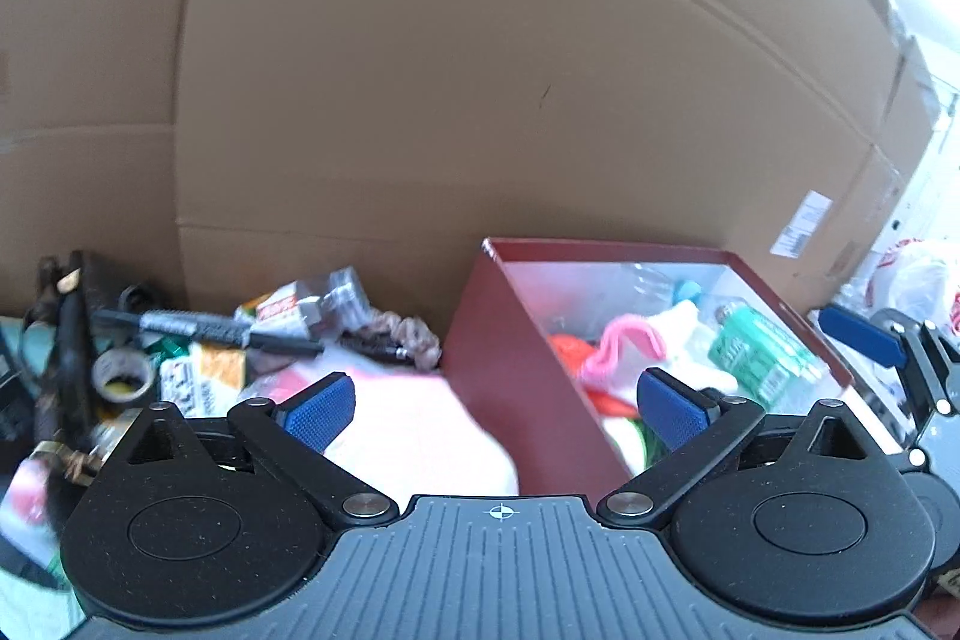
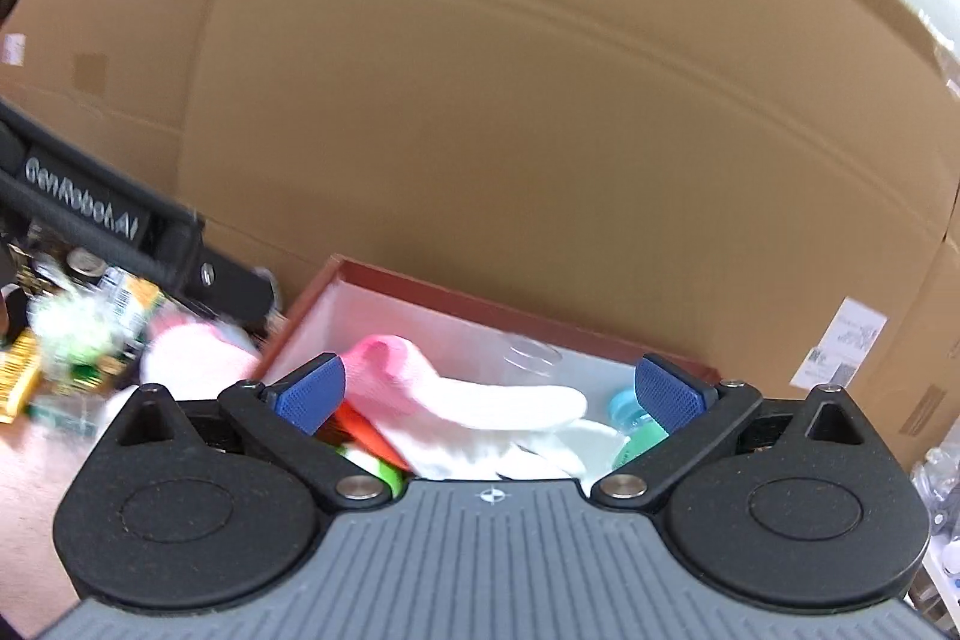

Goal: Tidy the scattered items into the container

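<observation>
Left tool [image 1: 498,403] is spread wide, pinching nothing, the red box [image 1: 516,376] just ahead to its right. Right tool [image 2: 489,394] gapes equally, empty, above the pink-and-white sock [image 2: 456,406] lying inside that box.

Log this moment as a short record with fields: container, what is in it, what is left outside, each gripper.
container: dark red box, open top, in front of a cardboard wall
inside: pink and white sock, green bottle, orange item
outside, left of box: black marker, tape roll, snack packets
left gripper: open, empty
right gripper: open, empty, above the box
</observation>
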Demonstrator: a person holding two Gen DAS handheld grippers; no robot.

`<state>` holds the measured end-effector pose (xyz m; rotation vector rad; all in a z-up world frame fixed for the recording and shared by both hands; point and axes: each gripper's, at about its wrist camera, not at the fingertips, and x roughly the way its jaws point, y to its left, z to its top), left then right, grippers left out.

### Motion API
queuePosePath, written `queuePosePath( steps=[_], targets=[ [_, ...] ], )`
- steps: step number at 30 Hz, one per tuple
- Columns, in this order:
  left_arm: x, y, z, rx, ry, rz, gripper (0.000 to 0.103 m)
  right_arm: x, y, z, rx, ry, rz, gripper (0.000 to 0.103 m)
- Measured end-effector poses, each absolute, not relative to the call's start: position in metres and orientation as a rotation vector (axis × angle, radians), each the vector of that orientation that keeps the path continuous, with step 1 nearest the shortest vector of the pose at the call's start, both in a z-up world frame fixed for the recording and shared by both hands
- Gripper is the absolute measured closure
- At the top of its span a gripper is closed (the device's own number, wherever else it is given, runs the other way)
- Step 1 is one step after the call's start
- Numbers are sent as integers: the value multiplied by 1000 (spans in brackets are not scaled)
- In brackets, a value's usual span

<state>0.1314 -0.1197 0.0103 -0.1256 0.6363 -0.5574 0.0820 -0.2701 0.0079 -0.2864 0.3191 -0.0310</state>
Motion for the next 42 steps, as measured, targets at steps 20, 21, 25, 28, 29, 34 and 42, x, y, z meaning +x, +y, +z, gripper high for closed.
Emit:
queuePosePath(
  steps=[20, 21, 25, 28, 29, 34, 42],
  targets=[
    [98, -74, -35, -20, 667, -618, 9, 6, -183, -53, -141, 390, 197, 10],
    [99, -78, -36, 4, 670, -629, 11, 10, -180, -57, -148, 411, 206, 17],
    [106, -90, -43, 68, 689, -652, 20, 29, -174, -69, -161, 499, 213, 45],
    [114, -97, -48, 71, 711, -662, 23, 40, -180, -69, -123, 525, 204, 46],
    [118, -99, -50, 70, 722, -665, 26, 43, -182, -68, -118, 528, 194, 46],
    [138, -110, -62, 69, 784, -676, 41, 58, -188, -69, -78, 568, 192, 47],
    [143, -115, -63, 72, 794, -686, 84, 73, -189, -70, -51, 604, 199, 72]
  ],
)
